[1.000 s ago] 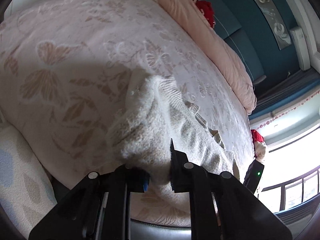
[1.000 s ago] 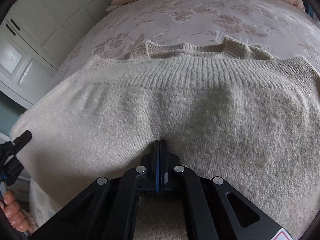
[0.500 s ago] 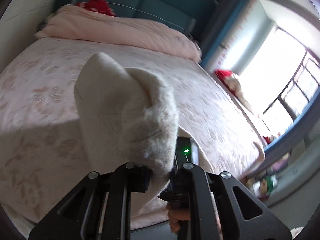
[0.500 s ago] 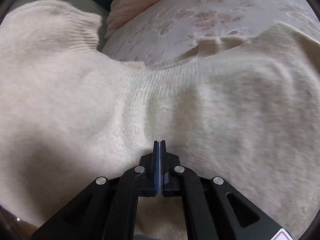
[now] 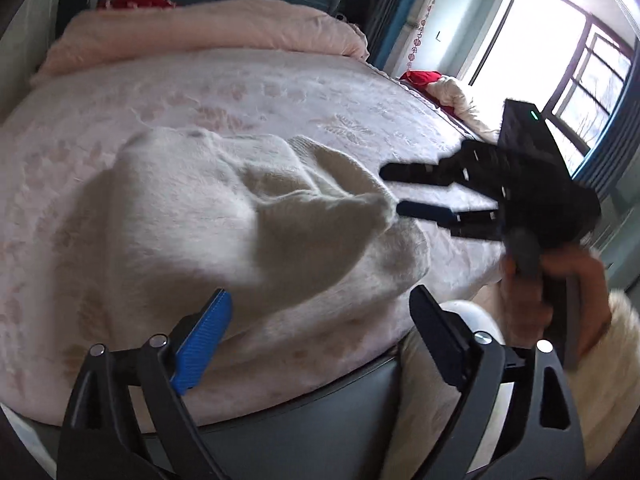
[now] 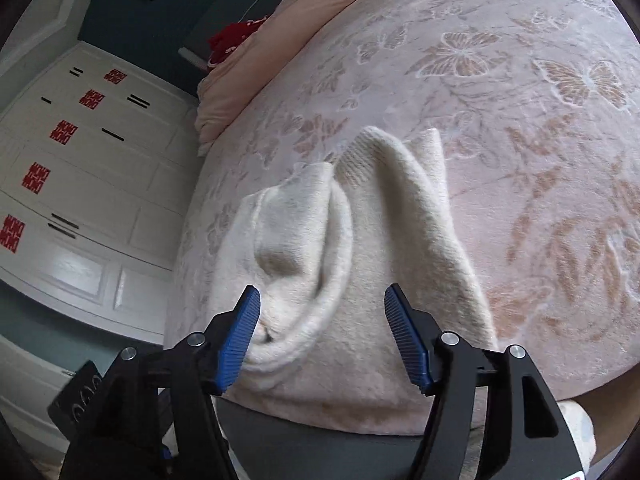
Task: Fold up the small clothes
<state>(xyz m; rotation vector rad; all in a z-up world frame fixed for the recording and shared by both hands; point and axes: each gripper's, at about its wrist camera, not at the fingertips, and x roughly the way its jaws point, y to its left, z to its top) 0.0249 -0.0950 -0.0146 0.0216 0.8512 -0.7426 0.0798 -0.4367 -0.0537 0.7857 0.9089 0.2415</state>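
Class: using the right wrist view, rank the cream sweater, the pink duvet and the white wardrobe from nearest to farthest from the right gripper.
1. cream sweater, just beyond the right gripper
2. white wardrobe, off to the left
3. pink duvet, at the bed's far end

A home bedroom, from where I'm steering.

I see a wide bed (image 6: 520,80) under a butterfly-patterned cover, a pink duvet (image 5: 208,28) bunched at its head, white panelled wardrobes (image 6: 92,184) with red stickers, and a bright window (image 5: 560,52).
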